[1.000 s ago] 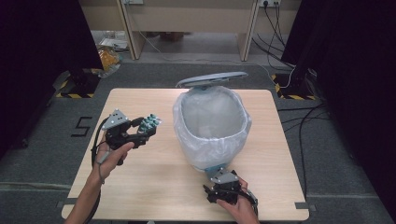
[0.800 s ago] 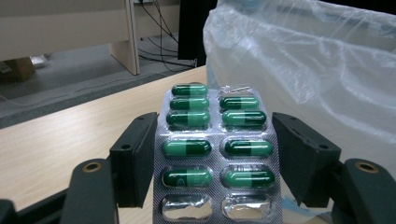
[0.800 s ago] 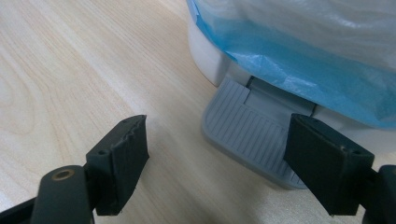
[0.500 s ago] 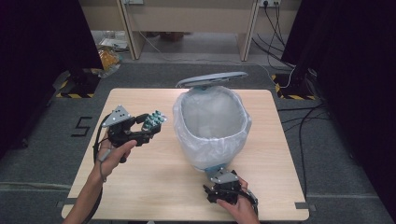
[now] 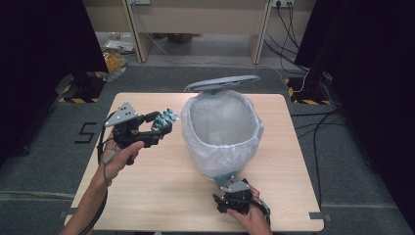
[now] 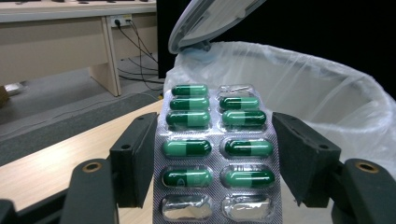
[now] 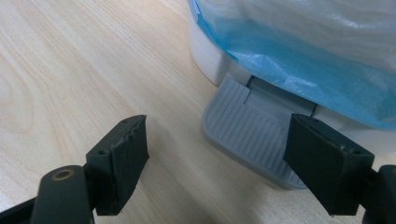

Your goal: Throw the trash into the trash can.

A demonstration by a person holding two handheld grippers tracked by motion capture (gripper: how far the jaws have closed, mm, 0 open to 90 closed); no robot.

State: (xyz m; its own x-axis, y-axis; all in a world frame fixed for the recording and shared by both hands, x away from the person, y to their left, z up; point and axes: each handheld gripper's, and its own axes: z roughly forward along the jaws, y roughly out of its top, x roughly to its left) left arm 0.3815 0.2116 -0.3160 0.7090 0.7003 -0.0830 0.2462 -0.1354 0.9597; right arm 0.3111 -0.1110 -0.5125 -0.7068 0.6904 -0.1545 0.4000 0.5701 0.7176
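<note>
1. The left tool (image 5: 155, 128) is gripping a blister pack (image 6: 217, 149) of green capsules by its two long edges, the pads (image 6: 135, 158) pressing on the foil.
2. The pack is hanging in the air above the desk (image 5: 161, 196), just beside the rim of the lined bin (image 5: 222, 137), whose lid (image 5: 222, 83) is standing raised.
3. The right tool (image 7: 217, 154) is sitting with its jaws wide apart and nothing between them, low over the desk at the bin's grey pedal (image 7: 252, 140).
</note>
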